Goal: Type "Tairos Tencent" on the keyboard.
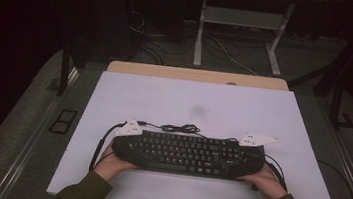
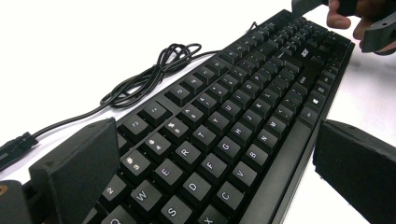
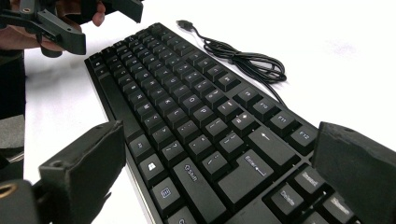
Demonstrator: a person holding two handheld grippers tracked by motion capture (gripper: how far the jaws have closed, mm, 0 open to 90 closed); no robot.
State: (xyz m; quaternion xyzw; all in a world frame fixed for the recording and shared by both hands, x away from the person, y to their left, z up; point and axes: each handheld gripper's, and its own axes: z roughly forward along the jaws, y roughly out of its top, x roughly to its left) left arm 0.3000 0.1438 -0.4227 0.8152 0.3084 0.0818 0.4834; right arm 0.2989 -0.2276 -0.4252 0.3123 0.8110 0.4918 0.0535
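Both forearms reach in low, hands cupping the near corners of the black keyboard point(image 1: 188, 153) lying on the white table point(image 1: 174, 104). The left gripper point(image 2: 210, 158) and right gripper point(image 3: 219, 168) each straddle one keyboard end, jaws spread apart, not clamped. Its coiled cable point(image 1: 179, 128) lies just behind the keyboard. The hands hide the keyboard's near corners.

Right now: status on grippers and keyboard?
Left gripper and right gripper open, straddling keyboard ends. Keyboard flat on table. Cable bundled behind it.

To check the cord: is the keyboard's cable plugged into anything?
No. The cable lies bundled on the table, its plug free.
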